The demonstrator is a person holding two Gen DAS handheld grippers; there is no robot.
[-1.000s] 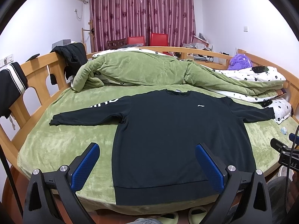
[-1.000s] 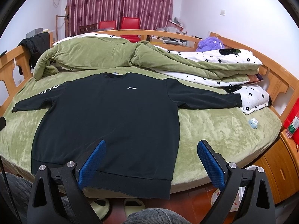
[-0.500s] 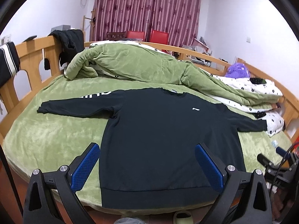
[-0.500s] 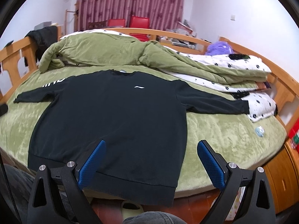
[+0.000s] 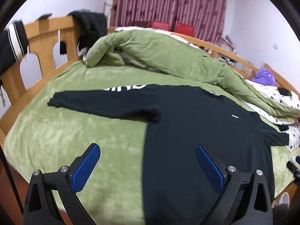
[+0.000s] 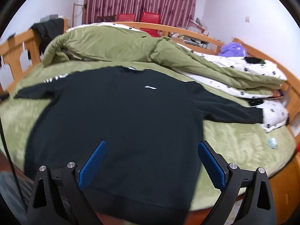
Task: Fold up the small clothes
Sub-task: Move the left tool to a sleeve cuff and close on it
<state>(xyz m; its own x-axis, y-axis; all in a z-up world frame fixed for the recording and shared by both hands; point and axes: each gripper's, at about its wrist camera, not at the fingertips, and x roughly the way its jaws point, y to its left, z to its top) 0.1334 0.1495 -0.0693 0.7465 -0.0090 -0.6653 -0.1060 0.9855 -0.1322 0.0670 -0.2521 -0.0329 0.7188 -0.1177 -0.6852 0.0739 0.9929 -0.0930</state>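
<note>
Two tongs, the left tongs (image 5: 148, 166) and the right tongs (image 6: 151, 161), are wide open and hold nothing. One black sweater (image 6: 120, 116) lies flat on the bed (image 5: 56, 140), sleeves out sideways. Its bottom edge is closest, right under the right tongs.

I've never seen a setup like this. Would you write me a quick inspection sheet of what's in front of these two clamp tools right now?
Surface: bed under a green plush cover, wooden frame around it.
Job's things: black sweatshirt lying flat, front up, both sleeves spread out, hem toward the viewer.
Clutter: green quilt heaped behind the sweatshirt; small pale blue object on the cover at right; purple plush at the far side.
Grippers: left gripper and right gripper both above the near edge, jaws wide apart, holding nothing.
Cables: thin dark cable at the right view's left edge.
Surroundings: maroon curtains, red chairs, dark clothing hung on the frame.
</note>
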